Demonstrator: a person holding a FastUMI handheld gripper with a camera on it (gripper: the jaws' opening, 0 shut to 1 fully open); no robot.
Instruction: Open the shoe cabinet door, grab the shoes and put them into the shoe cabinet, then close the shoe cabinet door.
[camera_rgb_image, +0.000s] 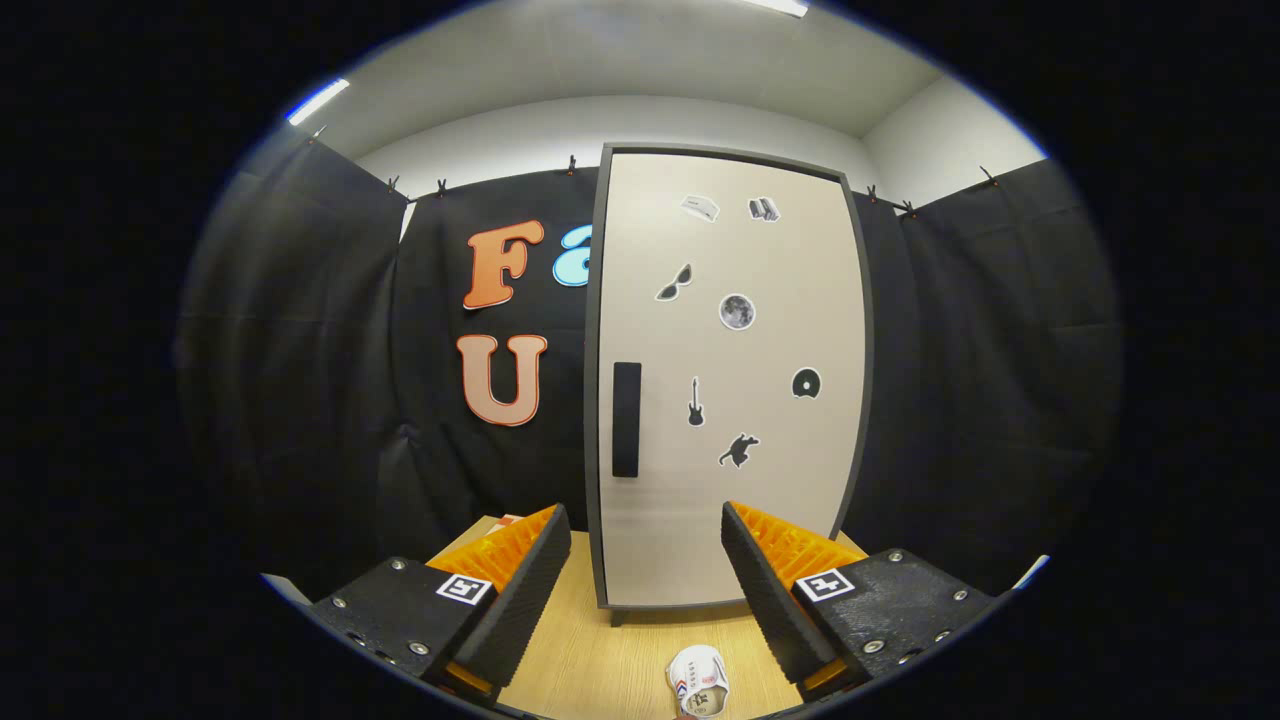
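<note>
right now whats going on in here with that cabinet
A hand-held claw hangs open over a wooden table, holding nothing. Beyond its fingers stands the shoe cabinet, its door shut and its dark handle untouched. A small white shoe lies on the table between the fingers, in front of the cabinet. So nothing has started: door closed, shoe out.

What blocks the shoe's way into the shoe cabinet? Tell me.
The closed door does: it covers the shoe cabinet's front, beyond the open hand-held gripper. The shoe lies on the wooden table between the fingers. Nothing lies between the gripper and the door's handle.
</note>
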